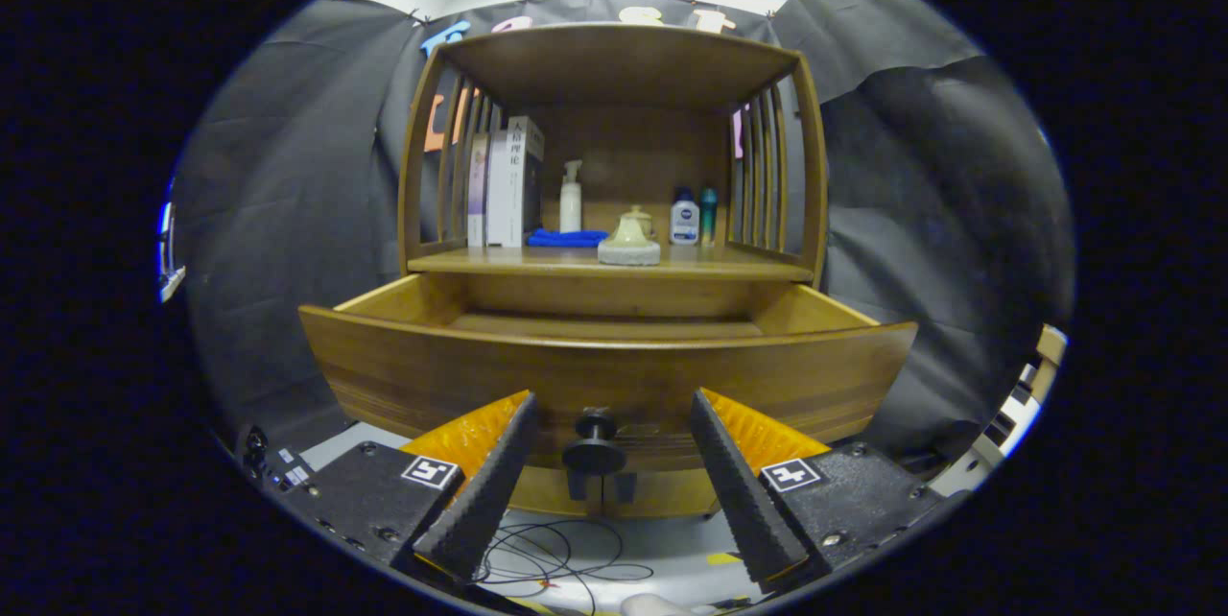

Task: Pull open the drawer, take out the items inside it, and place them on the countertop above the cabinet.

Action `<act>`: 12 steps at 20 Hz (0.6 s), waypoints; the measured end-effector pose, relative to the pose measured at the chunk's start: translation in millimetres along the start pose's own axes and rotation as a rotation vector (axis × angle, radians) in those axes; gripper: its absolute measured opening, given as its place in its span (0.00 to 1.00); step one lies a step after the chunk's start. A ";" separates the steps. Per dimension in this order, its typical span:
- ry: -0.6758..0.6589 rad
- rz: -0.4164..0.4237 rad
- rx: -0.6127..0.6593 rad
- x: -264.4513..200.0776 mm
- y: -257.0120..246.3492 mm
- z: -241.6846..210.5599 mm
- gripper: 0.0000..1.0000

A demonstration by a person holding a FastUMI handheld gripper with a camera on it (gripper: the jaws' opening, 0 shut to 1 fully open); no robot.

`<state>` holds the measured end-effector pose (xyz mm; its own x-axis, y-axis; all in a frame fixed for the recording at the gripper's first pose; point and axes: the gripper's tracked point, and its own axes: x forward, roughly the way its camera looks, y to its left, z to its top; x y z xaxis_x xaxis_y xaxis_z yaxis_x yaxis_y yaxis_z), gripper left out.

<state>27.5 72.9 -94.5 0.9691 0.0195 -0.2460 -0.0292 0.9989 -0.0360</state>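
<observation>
The wooden drawer point(604, 376) stands pulled out, its dark knob point(594, 443) at front centre; the countertop point(614, 261) lies just above, farther back.

Countertop point(710, 263) carries books point(504, 182), blue cloth point(566, 238), lidded pot point(629, 240) (front edge), three bottles.

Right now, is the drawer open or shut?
Open. The drawer is pulled out from under the countertop, so its inner floor shows. The gripper is open, its fingers either side of the knob, not touching it.
</observation>
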 end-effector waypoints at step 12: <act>-0.031 -0.019 0.010 28.6 6.1 -6.5 0.97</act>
<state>53.5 79.2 -108.1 0.9765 0.0020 -0.2155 -0.0087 0.9995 -0.0302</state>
